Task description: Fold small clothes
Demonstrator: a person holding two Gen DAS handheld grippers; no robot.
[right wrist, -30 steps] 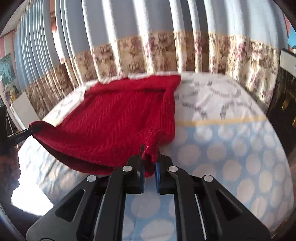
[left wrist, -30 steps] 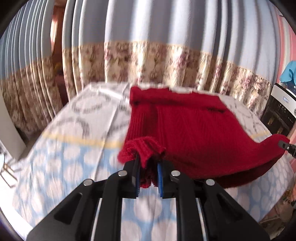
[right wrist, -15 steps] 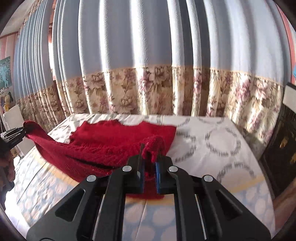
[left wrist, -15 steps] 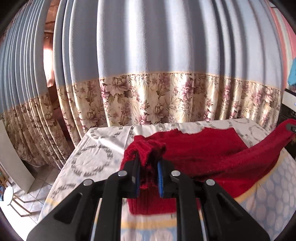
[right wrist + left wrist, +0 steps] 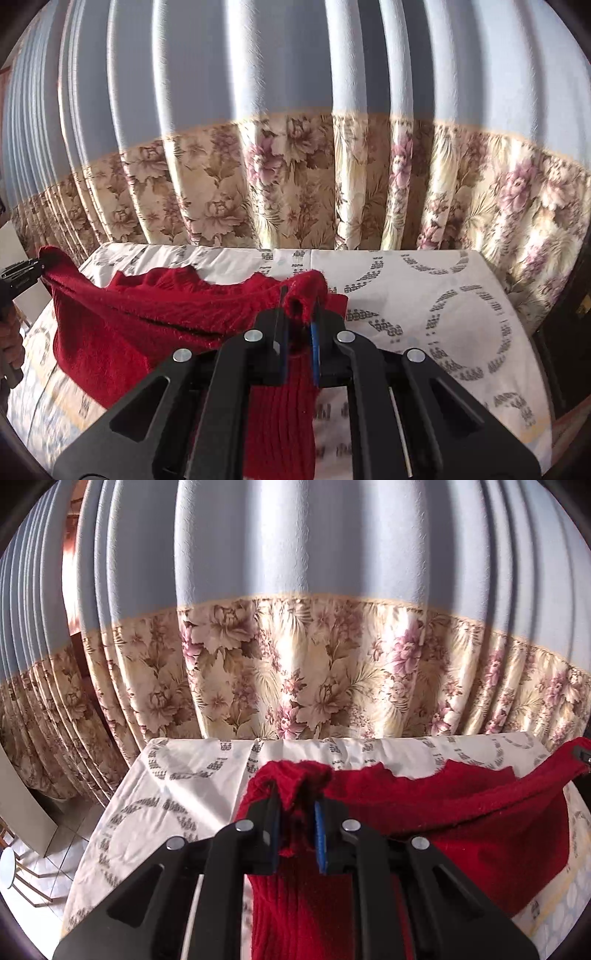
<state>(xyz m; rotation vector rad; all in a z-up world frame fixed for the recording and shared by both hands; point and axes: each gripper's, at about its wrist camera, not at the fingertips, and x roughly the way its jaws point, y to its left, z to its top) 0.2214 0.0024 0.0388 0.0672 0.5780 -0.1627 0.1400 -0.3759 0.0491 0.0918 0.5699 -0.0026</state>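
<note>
A red knitted sweater [image 5: 461, 812] lies partly on the white patterned table cover [image 5: 192, 775], with its near edge lifted and stretched between both grippers. My left gripper [image 5: 295, 812] is shut on a bunched left corner of that edge. In the right wrist view the sweater [image 5: 147, 314] spreads to the left, and my right gripper [image 5: 297, 321] is shut on its right corner. Each view shows the other gripper's tip at its side edge, holding the far end of the red hem [image 5: 48, 258]. The sweater's far edge rests near the table's back.
A blue curtain with a floral lower band [image 5: 314, 672] hangs right behind the table's far edge. To the left of the table are a tiled floor and a small round stool [image 5: 9, 864]. A dark cabinet [image 5: 569, 332] stands at the right. A hand [image 5: 11, 343] shows at the left.
Both grippers have carried the sweater's near edge forward over the garment toward the curtain and slightly up. The table's blue dotted part has dropped out of view; the curtain looms much closer.
</note>
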